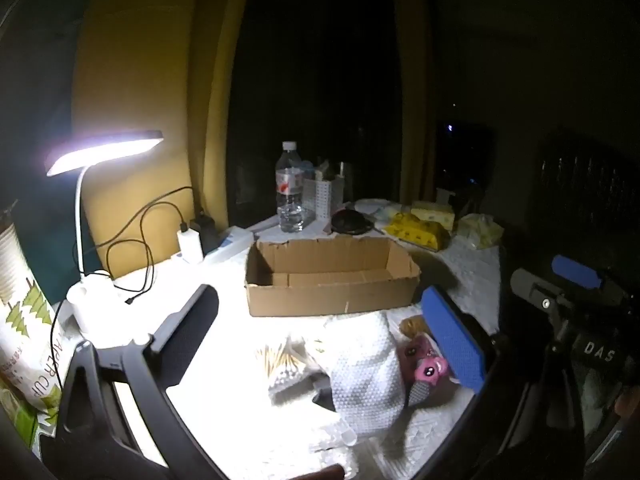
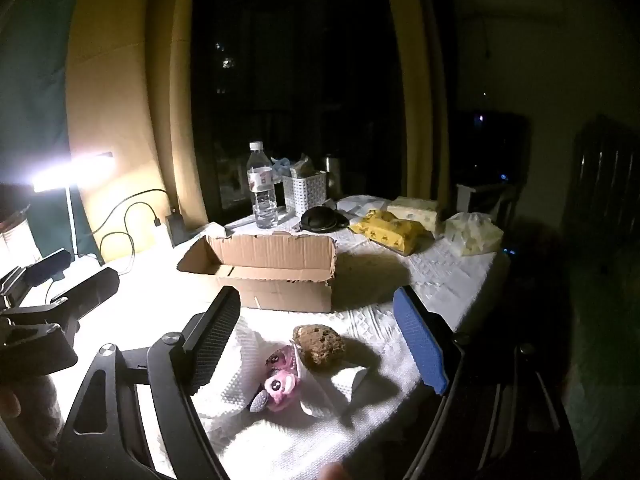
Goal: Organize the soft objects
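My left gripper stands with its jaws fully spread and holds nothing; its fingers sit either side of a crumpled white textured sheet on the near part of the table. My right gripper is likewise spread wide and empty, its fingers apart from everything below.

Between the right fingers lie a pink plush toy, partly wrapped in the white sheet, and a brown sponge-like lump just beyond it, touching or nearly so; I cannot tell which.

An open cardboard box sits farther back, centre, apparently empty. A lit desk lamp is at far left. A water bottle and yellow tissue packs stand beyond the box.
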Demonstrator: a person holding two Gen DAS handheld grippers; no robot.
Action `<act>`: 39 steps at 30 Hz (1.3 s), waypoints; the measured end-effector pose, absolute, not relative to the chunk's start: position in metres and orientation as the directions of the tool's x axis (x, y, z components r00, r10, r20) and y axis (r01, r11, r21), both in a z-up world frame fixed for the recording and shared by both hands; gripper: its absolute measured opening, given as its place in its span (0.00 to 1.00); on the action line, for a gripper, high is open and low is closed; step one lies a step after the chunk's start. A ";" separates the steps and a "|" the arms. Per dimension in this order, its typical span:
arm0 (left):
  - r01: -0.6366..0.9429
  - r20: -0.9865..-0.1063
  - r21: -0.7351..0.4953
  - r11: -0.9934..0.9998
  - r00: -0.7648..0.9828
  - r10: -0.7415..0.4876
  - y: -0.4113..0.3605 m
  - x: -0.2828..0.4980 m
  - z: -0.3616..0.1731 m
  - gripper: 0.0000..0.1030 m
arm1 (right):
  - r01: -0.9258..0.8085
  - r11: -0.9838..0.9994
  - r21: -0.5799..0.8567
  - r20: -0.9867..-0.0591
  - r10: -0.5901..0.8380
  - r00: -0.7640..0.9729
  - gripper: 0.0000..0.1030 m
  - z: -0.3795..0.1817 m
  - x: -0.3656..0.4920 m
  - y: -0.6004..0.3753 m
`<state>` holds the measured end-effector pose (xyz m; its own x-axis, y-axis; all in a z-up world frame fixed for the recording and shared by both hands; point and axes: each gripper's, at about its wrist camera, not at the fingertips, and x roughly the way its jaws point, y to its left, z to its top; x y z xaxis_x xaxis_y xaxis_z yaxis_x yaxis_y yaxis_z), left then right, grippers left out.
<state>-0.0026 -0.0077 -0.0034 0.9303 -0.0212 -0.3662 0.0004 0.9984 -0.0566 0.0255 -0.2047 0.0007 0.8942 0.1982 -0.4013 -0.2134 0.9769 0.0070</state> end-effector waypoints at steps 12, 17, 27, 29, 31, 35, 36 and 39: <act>0.002 -0.384 -0.074 0.997 0.923 -0.030 -0.003 -0.001 -0.006 1.00 | -0.218 0.976 0.015 -0.412 0.205 0.888 0.79 -0.004 0.025 -0.201; 0.000 -0.384 -0.072 0.997 0.923 -0.028 -0.003 0.000 -0.006 1.00 | -0.216 0.976 0.019 -0.414 0.204 0.887 0.79 -0.006 0.027 -0.201; 0.003 -0.384 -0.078 0.997 0.923 -0.032 -0.005 0.000 -0.008 1.00 | -0.221 0.975 0.022 -0.417 0.210 0.885 0.79 -0.007 0.027 -0.200; 0.004 -0.381 -0.077 0.997 0.924 -0.033 -0.007 0.000 -0.008 1.00 | -0.226 0.974 0.016 -0.421 0.211 0.882 0.79 -0.008 0.026 -0.197; 0.003 -0.381 -0.076 0.997 0.924 -0.032 -0.008 0.000 -0.008 1.00 | -0.225 0.974 0.017 -0.421 0.211 0.882 0.79 -0.009 0.027 -0.196; 0.001 -0.387 -0.077 0.997 0.922 -0.031 -0.008 -0.001 -0.008 1.00 | -0.224 0.974 0.020 -0.424 0.211 0.881 0.79 -0.009 0.027 -0.194; 0.002 -0.387 -0.078 0.997 0.922 -0.032 -0.008 -0.001 -0.008 1.00 | -0.226 0.974 0.021 -0.423 0.214 0.881 0.79 -0.009 0.028 -0.196; 0.005 -0.389 -0.076 0.997 0.921 -0.034 -0.010 -0.002 -0.008 1.00 | -0.228 0.973 0.020 -0.423 0.215 0.880 0.79 -0.009 0.028 -0.196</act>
